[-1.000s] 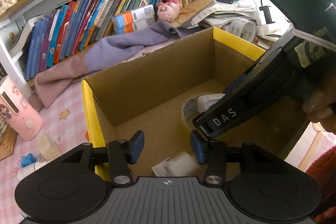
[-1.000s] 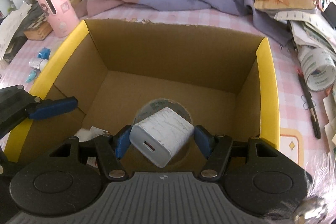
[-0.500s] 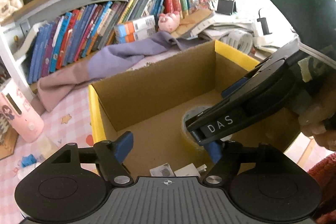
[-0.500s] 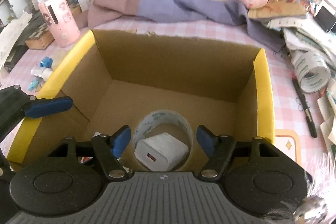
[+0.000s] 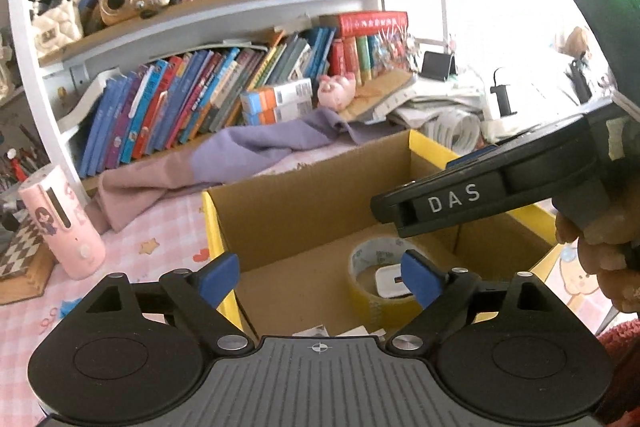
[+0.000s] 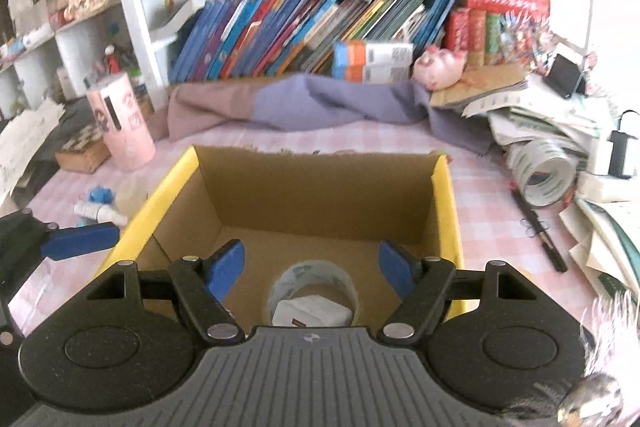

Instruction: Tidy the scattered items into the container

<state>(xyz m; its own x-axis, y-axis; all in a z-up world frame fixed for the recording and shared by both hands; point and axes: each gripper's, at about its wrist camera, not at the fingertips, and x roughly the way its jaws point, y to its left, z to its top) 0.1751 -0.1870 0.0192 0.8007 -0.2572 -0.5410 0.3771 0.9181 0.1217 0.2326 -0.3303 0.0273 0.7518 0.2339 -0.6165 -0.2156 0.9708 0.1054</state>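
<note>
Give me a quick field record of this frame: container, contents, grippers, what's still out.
container: cardboard box, open top, yellow edges
contents: tape roll with white charger inside its ring; paper scraps
left gripper: jaws opening, nothing between them
right gripper: open, empty, above box
still out: small white bottle, black pen, large tape roll

Both wrist cams angled down, close over cardboard box [image 5: 316, 215], left cam from box's left, both share bookshelf [image 6: 304, 31]
</note>
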